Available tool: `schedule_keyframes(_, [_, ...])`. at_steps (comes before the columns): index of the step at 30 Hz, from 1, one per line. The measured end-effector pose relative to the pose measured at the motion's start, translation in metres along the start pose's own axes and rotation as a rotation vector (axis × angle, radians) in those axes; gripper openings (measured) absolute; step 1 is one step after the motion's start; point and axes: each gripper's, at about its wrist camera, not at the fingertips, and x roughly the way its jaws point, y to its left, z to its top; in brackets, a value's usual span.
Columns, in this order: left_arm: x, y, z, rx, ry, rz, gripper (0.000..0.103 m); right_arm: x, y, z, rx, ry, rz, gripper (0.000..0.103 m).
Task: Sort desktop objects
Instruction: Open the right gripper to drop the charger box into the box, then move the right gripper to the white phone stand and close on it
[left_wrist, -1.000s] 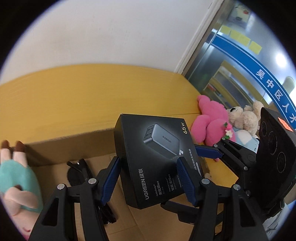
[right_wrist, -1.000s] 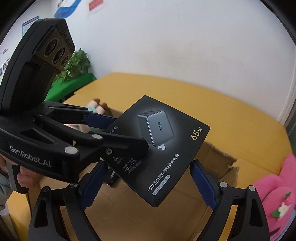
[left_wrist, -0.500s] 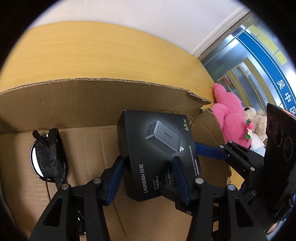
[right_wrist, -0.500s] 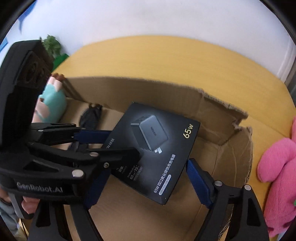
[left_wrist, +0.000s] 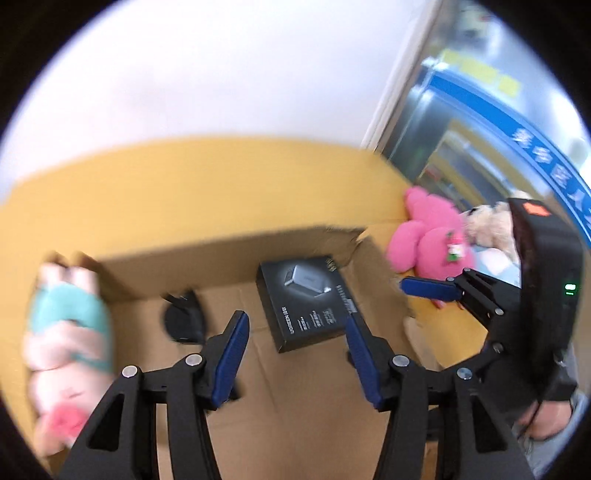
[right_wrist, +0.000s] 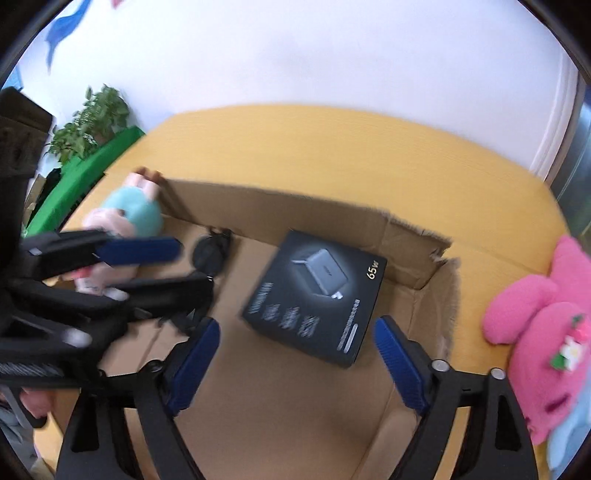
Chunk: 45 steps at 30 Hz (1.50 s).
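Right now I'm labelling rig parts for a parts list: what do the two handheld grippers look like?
Both the left gripper and the right gripper have black angular frames with triangular cut-outs, silver pivot screws and blue ribbed finger pads. The right one's body carries an orange sticker and a green light.

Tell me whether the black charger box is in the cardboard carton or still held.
In the carton. The charger box lies flat on the cardboard carton floor, clear of both sets of opening jaws, beside the sunglasses.

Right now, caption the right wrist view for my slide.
Black charger box lying in the brown cardboard carton, right gripper above, jaws opening, nothing between them.
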Motion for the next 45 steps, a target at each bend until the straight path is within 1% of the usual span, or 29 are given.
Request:
schedule_keyframes(1, [-0.025,-0.006,-0.007,0.028,-0.043,0.022,0.059,-0.018,0.006,-0.009,-0.018,-0.035,-0.012,0.1])
schedule_keyframes(3, [-0.064,-0.013,-0.023,0.057,-0.118,0.068,0.074,-0.055,0.026,-0.028,-0.04,-0.108,-0.03,0.102])
schedule_keyframes(4, [-0.081,-0.017,-0.031,0.063,-0.155,0.094,0.076,-0.078,0.034,-0.035,-0.041,-0.144,-0.035,0.103])
schedule_keyframes(5, [-0.098,-0.017,-0.041,0.065,-0.188,0.123,0.078,-0.093,0.033,-0.041,-0.034,-0.174,-0.033,0.103])
schedule_keyframes(6, [-0.114,-0.017,-0.051,0.066,-0.213,0.147,0.078,-0.109,0.033,-0.048,-0.026,-0.198,-0.028,0.103])
schedule_keyframes(8, [-0.138,-0.016,-0.071,0.056,-0.241,0.182,0.078,-0.136,0.045,-0.069,-0.002,-0.244,-0.011,0.103])
schedule_keyframes(10, [-0.16,-0.014,-0.094,0.026,-0.258,0.198,0.078,-0.152,0.06,-0.094,0.031,-0.275,0.004,0.103])
schedule_keyframes(12, [-0.177,-0.015,-0.117,0.014,-0.273,0.198,0.078,-0.161,0.073,-0.117,0.055,-0.278,0.009,0.103])
schedule_keyframes(14, [-0.187,-0.017,-0.139,0.01,-0.271,0.205,0.078,-0.161,0.081,-0.145,0.076,-0.257,-0.009,0.103])
schedule_keyframes(17, [-0.19,-0.021,-0.169,0.036,-0.224,0.237,0.078,-0.147,0.082,-0.188,0.135,-0.188,-0.008,0.103])
schedule_keyframes(18, [-0.19,-0.021,-0.179,0.031,-0.208,0.242,0.078,-0.145,0.08,-0.201,0.158,-0.159,-0.007,0.103])
schedule_keyframes(19, [-0.189,-0.02,-0.189,0.016,-0.192,0.232,0.078,-0.136,0.078,-0.217,0.194,-0.121,-0.009,0.103])
schedule_keyframes(21, [-0.186,-0.02,-0.206,-0.014,-0.164,0.198,0.078,-0.126,0.079,-0.237,0.23,-0.081,-0.02,0.103])
schedule_keyframes(23, [-0.18,-0.02,-0.218,-0.041,-0.143,0.184,0.078,-0.114,0.08,-0.254,0.258,-0.045,-0.048,0.103])
schedule_keyframes(25, [-0.174,-0.022,-0.23,-0.062,-0.119,0.169,0.078,-0.103,0.08,-0.268,0.286,-0.023,-0.096,0.103])
schedule_keyframes(28, [-0.168,-0.028,-0.243,-0.067,-0.093,0.142,0.078,-0.091,0.078,-0.278,0.317,0.013,-0.105,0.103])
schedule_keyframes(32, [-0.157,-0.034,-0.251,-0.069,-0.063,0.125,0.078,-0.073,0.087,-0.287,0.301,0.057,-0.135,0.102])
schedule_keyframes(34, [-0.15,-0.036,-0.252,-0.073,-0.043,0.101,0.078,-0.064,0.091,-0.292,0.301,0.067,-0.144,0.098])
schedule_keyframes(36, [-0.145,-0.036,-0.253,-0.076,-0.029,0.083,0.078,-0.063,0.097,-0.294,0.271,0.062,-0.182,0.091])
schedule_keyframes(37, [-0.142,-0.036,-0.253,-0.077,-0.024,0.072,0.078,-0.063,0.099,-0.294,0.262,0.059,-0.195,0.085])
schedule_keyframes(38, [-0.139,-0.035,-0.253,-0.083,-0.024,0.056,0.078,-0.064,0.1,-0.295,0.257,0.052,-0.2,0.081])
schedule_keyframes(39, [-0.137,-0.035,-0.253,-0.09,-0.029,0.045,0.078,-0.066,0.099,-0.297,0.255,0.045,-0.188,0.079])
schedule_keyframes(41, [-0.132,-0.036,-0.253,-0.097,-0.033,0.016,0.078,-0.068,0.098,-0.3,0.245,0.031,-0.163,0.077])
schedule_keyframes(43, [-0.122,-0.039,-0.252,-0.094,-0.016,-0.005,0.078,-0.074,0.096,-0.304,0.248,0.02,-0.137,0.072])
schedule_keyframes(45, [-0.109,-0.045,-0.252,-0.088,0.015,-0.034,0.078,-0.08,0.097,-0.31,0.251,0.008,-0.09,0.07])
